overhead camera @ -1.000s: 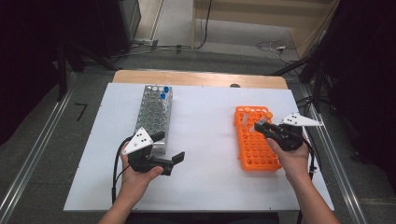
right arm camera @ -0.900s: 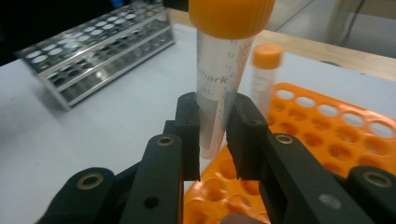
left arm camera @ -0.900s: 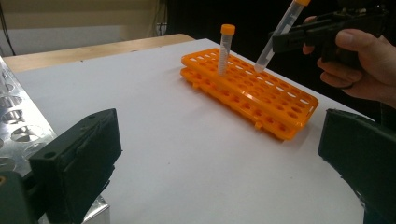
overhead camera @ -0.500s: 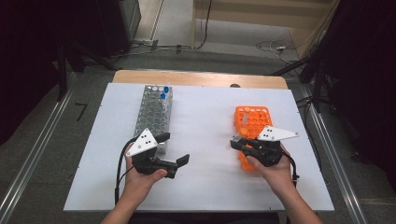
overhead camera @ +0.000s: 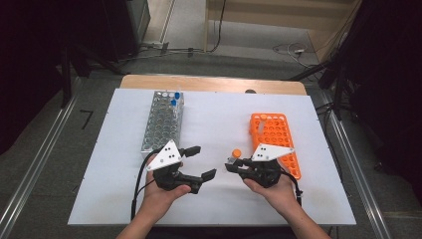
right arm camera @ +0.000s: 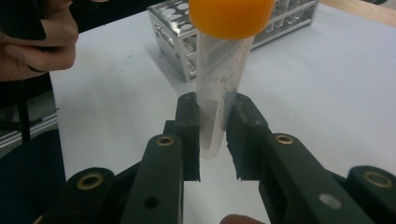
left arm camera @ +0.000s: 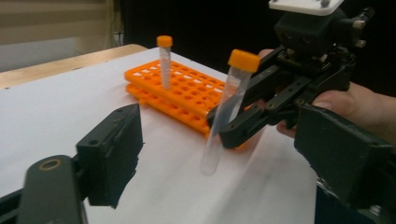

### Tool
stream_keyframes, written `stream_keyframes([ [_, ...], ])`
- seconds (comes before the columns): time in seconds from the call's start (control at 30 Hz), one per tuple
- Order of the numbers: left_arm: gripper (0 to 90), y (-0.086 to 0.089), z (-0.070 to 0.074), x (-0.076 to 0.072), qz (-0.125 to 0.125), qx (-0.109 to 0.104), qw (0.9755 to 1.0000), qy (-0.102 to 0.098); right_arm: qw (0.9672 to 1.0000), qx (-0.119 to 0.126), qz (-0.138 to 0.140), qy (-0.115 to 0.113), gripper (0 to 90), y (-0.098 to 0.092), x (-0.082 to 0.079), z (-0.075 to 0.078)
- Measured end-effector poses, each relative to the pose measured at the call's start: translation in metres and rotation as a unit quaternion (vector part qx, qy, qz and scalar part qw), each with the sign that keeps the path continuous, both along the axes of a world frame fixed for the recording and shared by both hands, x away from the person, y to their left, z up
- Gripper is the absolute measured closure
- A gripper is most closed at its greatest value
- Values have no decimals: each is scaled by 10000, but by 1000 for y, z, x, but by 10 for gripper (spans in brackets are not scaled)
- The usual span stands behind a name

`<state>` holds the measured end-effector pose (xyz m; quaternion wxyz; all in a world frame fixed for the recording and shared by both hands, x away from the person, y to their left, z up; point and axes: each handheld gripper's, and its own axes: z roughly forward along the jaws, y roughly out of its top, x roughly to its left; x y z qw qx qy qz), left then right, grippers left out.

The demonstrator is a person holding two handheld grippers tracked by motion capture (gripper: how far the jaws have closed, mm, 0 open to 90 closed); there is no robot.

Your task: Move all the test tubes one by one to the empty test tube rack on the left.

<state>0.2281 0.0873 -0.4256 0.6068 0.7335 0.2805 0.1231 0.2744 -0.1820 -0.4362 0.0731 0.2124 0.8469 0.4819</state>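
My right gripper (overhead camera: 231,165) is shut on a clear tube with an orange cap (overhead camera: 237,153), held upright above the white table between the two racks. In the right gripper view the pads clamp the tube (right arm camera: 223,79) at mid-length. My left gripper (overhead camera: 203,162) points at it from the left. Its jaws are open and have just been closing, with nothing between them. In the left gripper view the held tube (left arm camera: 225,107) stands just beyond the jaw tips, untouched. Another orange-capped tube (left arm camera: 164,59) stands in the orange rack (left arm camera: 187,95).
A metal rack (overhead camera: 162,122) with blue-capped tubes at its far end stands left of centre. The orange rack (overhead camera: 276,137) lies at the right, beside my right hand. The white table top (overhead camera: 214,114) has dark floor and rails around it.
My right gripper has carried the orange-capped tube leftward from the orange rack toward the table's middle. My left gripper has shifted a little to the right, toward the tube.
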Motion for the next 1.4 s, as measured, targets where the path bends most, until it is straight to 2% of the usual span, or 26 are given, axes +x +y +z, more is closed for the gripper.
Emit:
stream_keyframes([
  [0.17,275,-12,0,0,-248,14,9997,7,9999,-41,144,7,732,8,-3,-1],
  [0.37,398,-22,0,3,-296,4,9996,16,9992,-118,373,1,732,18,-8,-1],
  [0.53,539,-25,0,4,-331,131,9994,-19,9983,-166,561,-24,732,23,-14,0],
  [0.6,590,-26,-1,4,-346,201,9992,-54,9981,-192,591,-13,732,25,-15,0],
  [0.67,626,-27,-1,4,-406,185,9990,-50,9979,-197,619,-12,733,25,-15,0],
  [0.73,670,-30,-1,4,-449,281,9985,-99,9979,-172,624,14,733,25,-15,0],
  [0.8,688,-31,-1,3,-453,388,9981,-149,9978,-158,646,33,732,25,-15,1],
  [0.97,715,-30,1,4,-409,389,9983,-174,9979,-126,627,49,732,23,-15,2],
  [1.1,732,-31,2,4,-271,446,9984,-239,9982,-67,593,75,730,21,-14,2],
  [1.2,748,-29,2,6,-235,344,9989,-214,9983,0,580,92,723,19,-12,3],
  [1.27,748,-29,2,6,-205,361,9988,-258,9984,36,561,105,718,18,-11,3],
  [1.4,748,-24,6,8,-95,319,9990,-304,9984,51,556,90,632,15,-9,2],
])
